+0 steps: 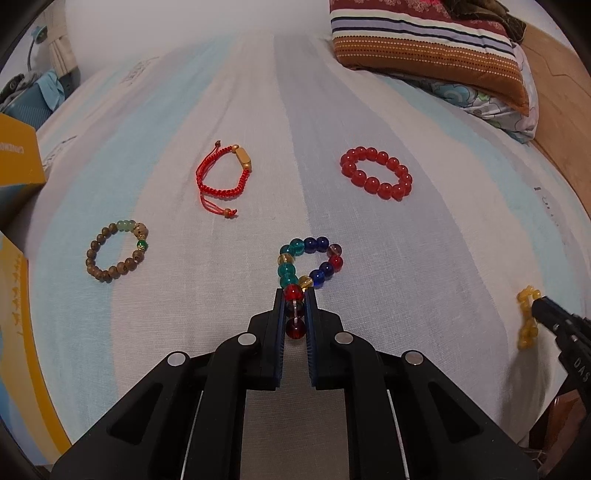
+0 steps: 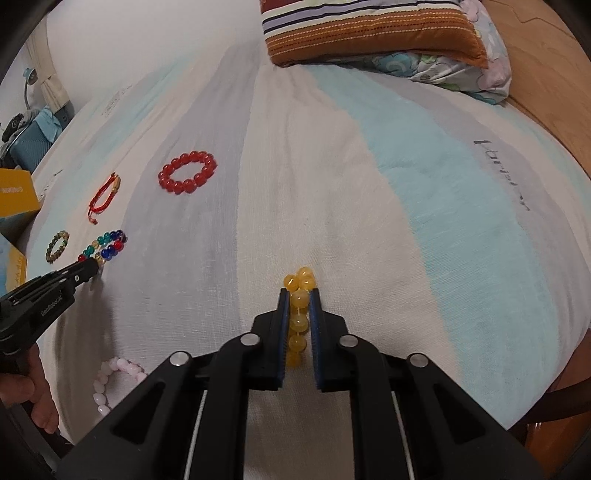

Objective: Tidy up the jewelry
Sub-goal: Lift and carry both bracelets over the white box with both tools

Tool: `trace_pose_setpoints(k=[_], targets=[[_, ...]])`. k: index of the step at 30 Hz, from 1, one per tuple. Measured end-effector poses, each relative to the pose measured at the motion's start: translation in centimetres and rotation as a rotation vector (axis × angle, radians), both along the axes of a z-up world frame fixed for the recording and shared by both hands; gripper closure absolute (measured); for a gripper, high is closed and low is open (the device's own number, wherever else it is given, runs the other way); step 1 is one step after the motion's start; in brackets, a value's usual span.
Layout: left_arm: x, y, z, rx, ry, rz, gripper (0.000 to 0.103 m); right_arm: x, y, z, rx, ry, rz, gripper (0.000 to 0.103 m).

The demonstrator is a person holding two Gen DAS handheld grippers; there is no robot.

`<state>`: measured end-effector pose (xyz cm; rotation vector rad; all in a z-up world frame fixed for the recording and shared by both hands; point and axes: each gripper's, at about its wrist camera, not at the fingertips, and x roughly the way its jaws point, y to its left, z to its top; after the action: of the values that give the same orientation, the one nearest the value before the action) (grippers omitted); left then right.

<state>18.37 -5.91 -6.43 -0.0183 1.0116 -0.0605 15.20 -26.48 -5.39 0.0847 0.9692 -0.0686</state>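
The left gripper (image 1: pixel 295 295) jaws clench the near beads of a multicoloured glass bead bracelet (image 1: pixel 310 264) lying ahead on the striped bed (image 1: pixel 369 129), while the right gripper (image 2: pixel 299 295) jaws clench a yellow bead bracelet (image 2: pixel 299 306), so both should lift gently, avoiding snagging the sheet.

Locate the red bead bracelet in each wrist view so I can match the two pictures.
Left wrist view: red bead bracelet lies right of centre, in the upper half, on the striped bedsheet.
Right wrist view: red bead bracelet lies left of centre, upper half.
Shared landmark: the striped pillow, at the top of both.
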Motion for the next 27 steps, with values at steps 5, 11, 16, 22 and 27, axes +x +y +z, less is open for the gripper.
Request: trace_pose_setpoints(k=[5, 11, 16, 22, 27], targets=[[0.0, -0.1, -0.1, 0.005, 0.001, 0.0, 0.094, 0.0, -0.7, 0.1, 0.015, 0.001, -0.014, 0.094], [-0.1, -0.2, 0.0, 0.006, 0.0, 0.0, 0.094, 0.0, -0.7, 0.2, 0.021, -0.004, -0.009, 0.094], [-0.2, -0.1, 0.2, 0.001, -0.007, -0.001, 0.094, -0.3, -0.7, 0.6, 0.033, -0.022, -0.006, 0.094], [-0.5, 0.0, 0.9, -0.004, -0.019, -0.004, 0.094, -0.6, -0.6, 1.3, 0.037, -0.043, 0.003, 0.094], [-1.1, 0.0, 1.6, -0.006, -0.037, -0.013, 0.094, -0.8, -0.3, 1.5, 0.033, -0.051, 0.01, 0.094]])
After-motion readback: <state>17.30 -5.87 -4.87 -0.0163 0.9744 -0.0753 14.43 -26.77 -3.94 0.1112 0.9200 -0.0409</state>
